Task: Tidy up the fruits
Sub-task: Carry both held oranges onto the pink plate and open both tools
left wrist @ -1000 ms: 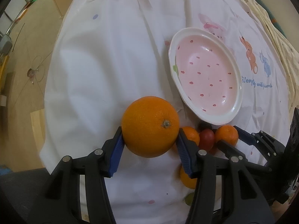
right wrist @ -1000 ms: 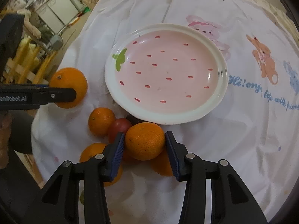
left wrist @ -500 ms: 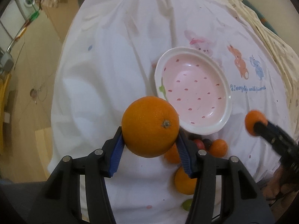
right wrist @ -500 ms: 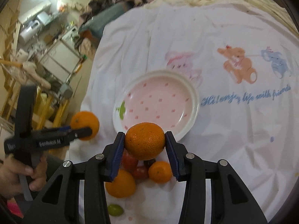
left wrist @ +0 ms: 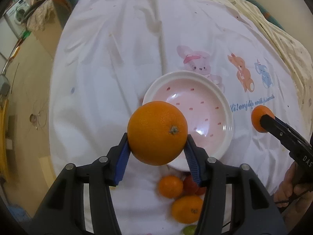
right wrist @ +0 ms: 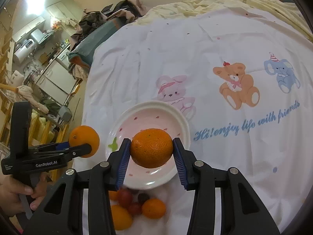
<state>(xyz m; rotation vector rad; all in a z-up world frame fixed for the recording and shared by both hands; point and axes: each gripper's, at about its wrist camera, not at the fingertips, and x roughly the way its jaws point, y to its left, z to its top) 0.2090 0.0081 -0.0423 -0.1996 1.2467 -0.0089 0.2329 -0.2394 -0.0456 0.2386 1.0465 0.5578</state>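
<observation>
My left gripper [left wrist: 157, 148] is shut on a large orange [left wrist: 157, 133] held in the air near the front left rim of the pink strawberry-print plate [left wrist: 213, 117]. My right gripper [right wrist: 151, 150] is shut on a smaller mandarin [right wrist: 151, 147] above the near side of the same plate [right wrist: 156, 117]. From the right wrist the left gripper [right wrist: 86, 148] and its orange [right wrist: 84, 140] show at the plate's left. From the left wrist the mandarin [left wrist: 261, 118] and the right gripper's fingers [left wrist: 281, 131] appear at the right. Several loose fruits [left wrist: 176, 193] lie in front of the plate.
A white cloth [right wrist: 215, 45] with cartoon animals and blue lettering covers the bed. The loose pile [right wrist: 137, 205] holds oranges, red grapes or tomatoes and a green grape [left wrist: 188, 230]. A person's hands [right wrist: 13, 192] hold the tools. Cluttered furniture [right wrist: 49, 74] stands beyond the left edge.
Both grippers have risen away from the fruit pile with their fruits still held, so the plate and pile look smaller and farther. The right gripper has tilted up, showing more of the room.
</observation>
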